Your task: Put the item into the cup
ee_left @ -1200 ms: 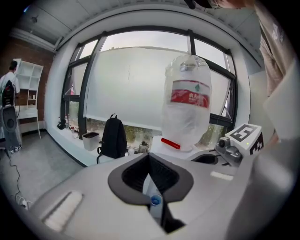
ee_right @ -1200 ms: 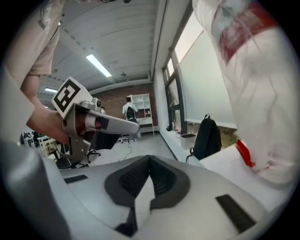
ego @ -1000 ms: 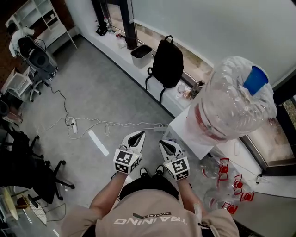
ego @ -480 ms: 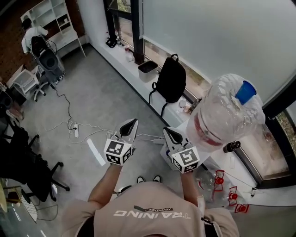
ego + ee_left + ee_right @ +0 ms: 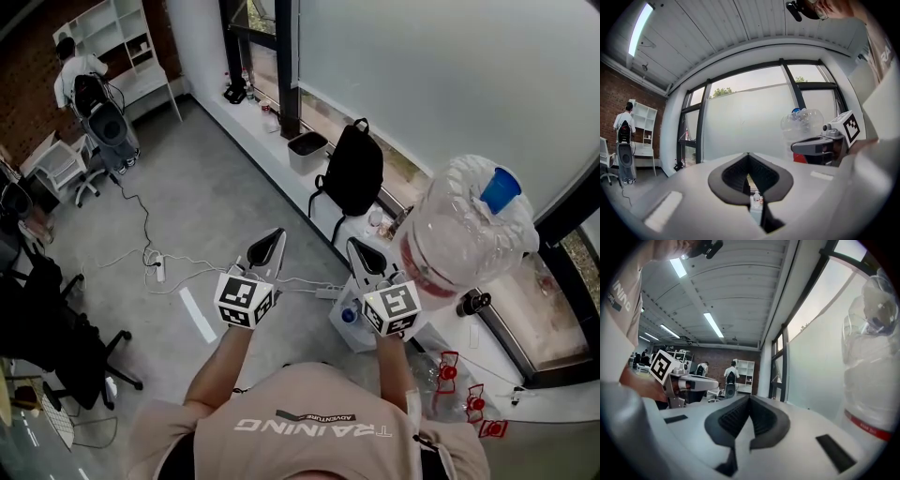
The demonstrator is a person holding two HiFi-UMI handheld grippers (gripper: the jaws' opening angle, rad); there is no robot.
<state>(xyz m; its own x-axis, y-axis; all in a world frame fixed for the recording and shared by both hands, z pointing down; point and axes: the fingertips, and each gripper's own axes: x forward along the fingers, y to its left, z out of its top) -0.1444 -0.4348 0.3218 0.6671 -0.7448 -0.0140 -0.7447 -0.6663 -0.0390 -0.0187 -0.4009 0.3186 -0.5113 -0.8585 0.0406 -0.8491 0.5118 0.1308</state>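
Note:
Both grippers are held up in the air above the grey floor, side by side and a hand's width apart. In the head view my left gripper [image 5: 271, 237] points away from me with its jaws together and nothing in them. My right gripper [image 5: 360, 247] is the same, close to a big clear water bottle [image 5: 469, 225] with a blue cap [image 5: 500, 187]. The left gripper view shows the dark pads [image 5: 736, 176] pressed shut on air. In the right gripper view the pads [image 5: 764, 420] are also closed and empty. No cup or loose item shows in any view.
The water bottle stands upside down on a white dispenser [image 5: 361, 323] just right of my right gripper. A black backpack [image 5: 354, 178] and a white bin [image 5: 307, 150] sit by the window ledge. Cables and a power strip [image 5: 157, 270] lie on the floor; office chairs [image 5: 103, 122] stand at the left.
Both grippers have risen and moved forward and apart. The head view has shifted, so the backpack and water bottle sit lower and nearer. Jaws stayed closed.

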